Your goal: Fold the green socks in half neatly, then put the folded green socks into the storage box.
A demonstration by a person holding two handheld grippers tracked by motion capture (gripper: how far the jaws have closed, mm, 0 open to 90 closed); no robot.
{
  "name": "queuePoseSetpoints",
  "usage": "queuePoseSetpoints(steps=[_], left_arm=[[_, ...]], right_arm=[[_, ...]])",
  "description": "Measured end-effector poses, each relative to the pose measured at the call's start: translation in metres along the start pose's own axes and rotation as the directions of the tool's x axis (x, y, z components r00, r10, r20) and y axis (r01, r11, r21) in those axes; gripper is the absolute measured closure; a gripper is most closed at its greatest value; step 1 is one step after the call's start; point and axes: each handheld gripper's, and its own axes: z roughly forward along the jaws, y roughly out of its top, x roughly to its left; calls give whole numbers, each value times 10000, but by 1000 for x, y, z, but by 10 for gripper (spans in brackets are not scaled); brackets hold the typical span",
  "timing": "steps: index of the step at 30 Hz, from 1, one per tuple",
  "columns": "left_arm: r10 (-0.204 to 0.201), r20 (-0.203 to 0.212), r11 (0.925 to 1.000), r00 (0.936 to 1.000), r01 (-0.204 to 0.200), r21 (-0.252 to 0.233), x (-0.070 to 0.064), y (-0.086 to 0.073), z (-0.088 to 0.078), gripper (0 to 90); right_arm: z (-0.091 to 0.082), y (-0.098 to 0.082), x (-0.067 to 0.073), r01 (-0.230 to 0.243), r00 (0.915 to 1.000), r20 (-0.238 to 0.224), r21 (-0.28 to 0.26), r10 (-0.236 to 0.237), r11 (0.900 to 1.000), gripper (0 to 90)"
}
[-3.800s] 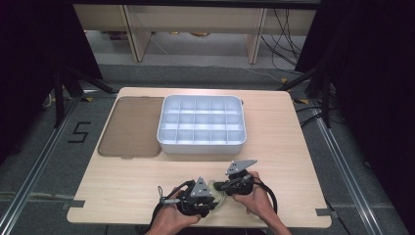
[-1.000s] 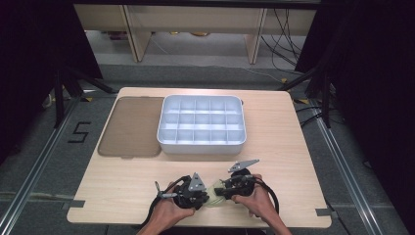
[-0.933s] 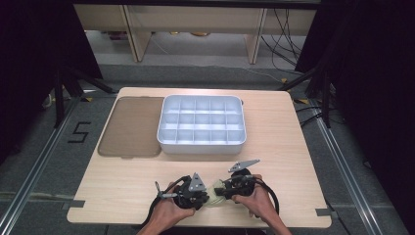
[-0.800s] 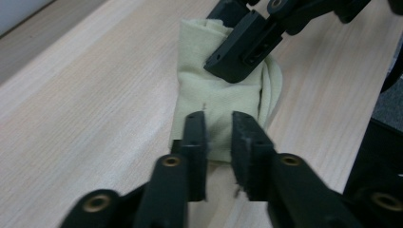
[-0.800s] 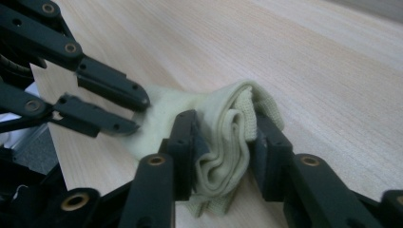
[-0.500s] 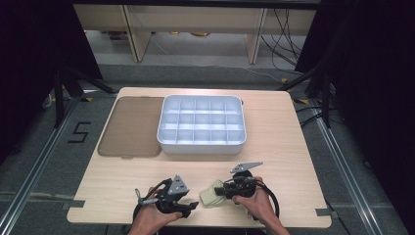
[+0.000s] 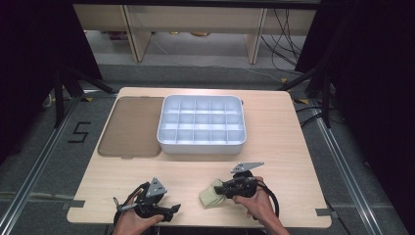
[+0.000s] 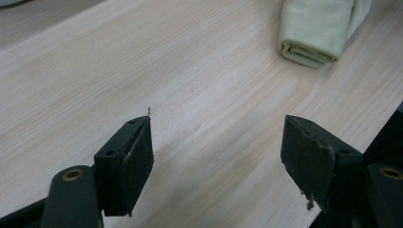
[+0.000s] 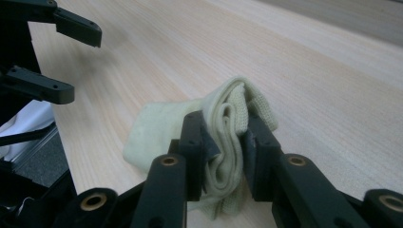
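- The compartment tray (image 7: 201, 122) stands at the middle of the worktop (image 7: 284, 147), well apart from the folded pale-green sock (image 7: 210, 196) lying near the front edge; on a long carry the fold might loosen and snag a divider.
- The right hand-held gripper (image 9: 223, 142) is clenched on the sock's bunched end, and its jaws have just been closing; the free end could sag and unroll when lifted.
- The left hand-held gripper (image 8: 216, 152) is released, its jaws just opening with nothing between them; near the front-left corner, it cannot steady the sock.
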Motion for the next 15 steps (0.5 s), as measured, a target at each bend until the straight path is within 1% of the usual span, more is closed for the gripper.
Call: queuePoseSetpoints(steps=[1,2,3,4,5,7,8,9,11,12,13,14,15], left_arm=[[-72,25,10000,10000,72,44,0,-1,0,252],[-69,-127,9999,9999,70,76,2,-2,1,248],[-45,-164,9999,9999,47,143,3,-3,0,245],[15,-218,9999,9998,-12,120,4,-3,1,243],[-152,-176,9998,9997,153,81,4,-4,1,243],[-46,-247,10000,9997,47,48,6,-3,2,237],[-133,-185,9999,9997,135,101,6,-3,1,238],[57,-307,9999,9995,-53,114,7,-3,0,237],[155,-324,9998,9994,-151,100,8,-3,0,236],[175,-337,9998,9993,-171,118,8,-3,0,234],[128,-346,9998,9993,-124,128,8,-4,0,233],[9,-336,9999,9994,-5,130,9,-4,0,232],[98,-377,9999,9992,-93,118,10,-4,0,232]], right_arm=[[0,0,0,23,9997,-244,12,-23,10000,732],[-1,1,0,51,9999,-145,28,-50,10000,732],[-3,1,-1,194,9998,23,-35,-194,9998,733],[-5,2,-1,291,9996,-48,-90,-291,9995,733],[-6,3,-1,306,9995,-39,-192,-306,9993,734],[-11,5,-2,401,9992,0,-289,-401,9988,735],[-13,6,-2,405,9992,38,-316,-404,9987,735],[-15,7,-2,476,9988,96,-361,-473,9982,735],[-19,8,-3,484,9988,146,-490,-477,9976,735],[-23,9,-2,534,9974,507,-500,-508,9973,735],[-23,10,-3,635,9976,317,-507,-619,9967,735],[-25,10,-3,709,9967,426,-519,-688,9961,735],[-28,11,0,430,9982,439,-516,-408,9977,735]])
